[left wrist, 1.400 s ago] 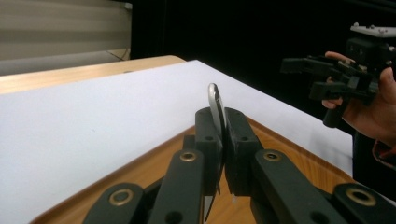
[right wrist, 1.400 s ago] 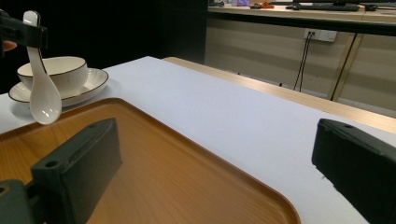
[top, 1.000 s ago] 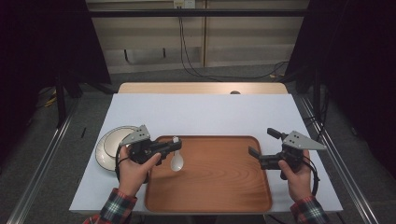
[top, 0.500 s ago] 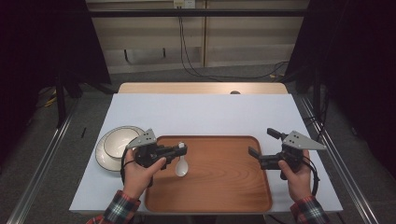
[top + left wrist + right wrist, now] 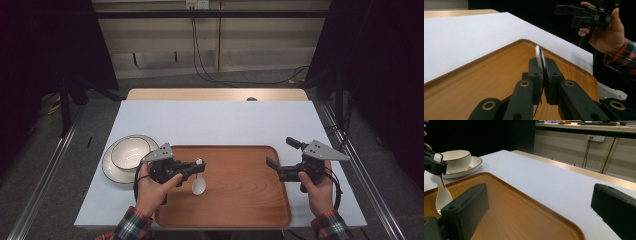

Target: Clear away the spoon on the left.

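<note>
White table cover (image 5: 215, 122), with a wooden tray (image 5: 240, 200) at the near edge. Left of the tray, a white bowl (image 5: 129, 151) sits on a plate (image 5: 111, 172).

Left gripper (image 5: 196, 166) is clamped on the handle end of a white ceramic spoon (image 5: 198, 186). The spoon hangs bowl-down over the tray's left part; whether its tip touches the wood, cannot tell. Right gripper (image 5: 279, 160) is held over the tray's right side, jaws spread wide, empty.

Handling, as a judgement: the spoon looks glazed, so stiff, light, slippery and chip-prone. Grip the flat of the handle, squarely, and set it down gently.

Left gripper view: handle tip (image 5: 539, 56) pinched edge-on between the pads, scoop hidden below. Right gripper view: the scoop (image 5: 442, 197) hanging low over the tray, the bowl's dark rim line (image 5: 455, 152), and its own jaws far apart.
</note>
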`<state>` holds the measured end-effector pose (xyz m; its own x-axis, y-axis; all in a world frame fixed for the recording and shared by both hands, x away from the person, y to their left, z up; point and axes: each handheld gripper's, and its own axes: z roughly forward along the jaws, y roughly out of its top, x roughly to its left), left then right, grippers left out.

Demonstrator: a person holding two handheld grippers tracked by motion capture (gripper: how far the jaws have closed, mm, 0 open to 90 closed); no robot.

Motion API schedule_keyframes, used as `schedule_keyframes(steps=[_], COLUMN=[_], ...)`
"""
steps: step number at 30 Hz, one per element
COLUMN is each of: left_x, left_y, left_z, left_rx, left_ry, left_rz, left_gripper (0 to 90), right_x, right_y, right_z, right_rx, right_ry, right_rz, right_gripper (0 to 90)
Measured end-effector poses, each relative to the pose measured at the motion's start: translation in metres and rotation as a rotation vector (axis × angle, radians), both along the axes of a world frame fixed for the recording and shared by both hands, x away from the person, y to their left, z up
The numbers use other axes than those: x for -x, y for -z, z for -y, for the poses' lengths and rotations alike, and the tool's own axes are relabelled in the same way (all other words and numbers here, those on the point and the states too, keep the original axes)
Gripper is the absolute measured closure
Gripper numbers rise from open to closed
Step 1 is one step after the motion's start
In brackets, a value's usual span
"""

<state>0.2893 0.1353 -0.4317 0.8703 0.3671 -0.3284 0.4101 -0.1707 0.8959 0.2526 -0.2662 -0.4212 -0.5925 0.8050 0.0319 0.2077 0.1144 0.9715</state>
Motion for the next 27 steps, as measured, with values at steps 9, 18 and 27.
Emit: schedule_keyframes(steps=[9, 18, 27], left_x=[-0.004, -0.010, -0.015], left_y=[0.003, 0.010, 0.017], left_z=[-0.003, -0.008, -0.012], left_rx=[0.005, -0.033, -0.079], left_ry=[-0.007, -0.046, -0.073], left_rz=[-0.009, 0.009, 0.007], left_gripper=[84.2, 80.2, 75.2], right_x=[0.000, -0.001, -0.001], right_y=[0.000, 0.000, 0.000], right_z=[0.000, 0.000, 0.000], right_rx=[0.004, -0.001, -0.001], right_ry=[-0.004, -0.003, -0.004], right_rz=[0.002, -0.004, -0.006], right_gripper=[1.0, 1.0, 1.0])
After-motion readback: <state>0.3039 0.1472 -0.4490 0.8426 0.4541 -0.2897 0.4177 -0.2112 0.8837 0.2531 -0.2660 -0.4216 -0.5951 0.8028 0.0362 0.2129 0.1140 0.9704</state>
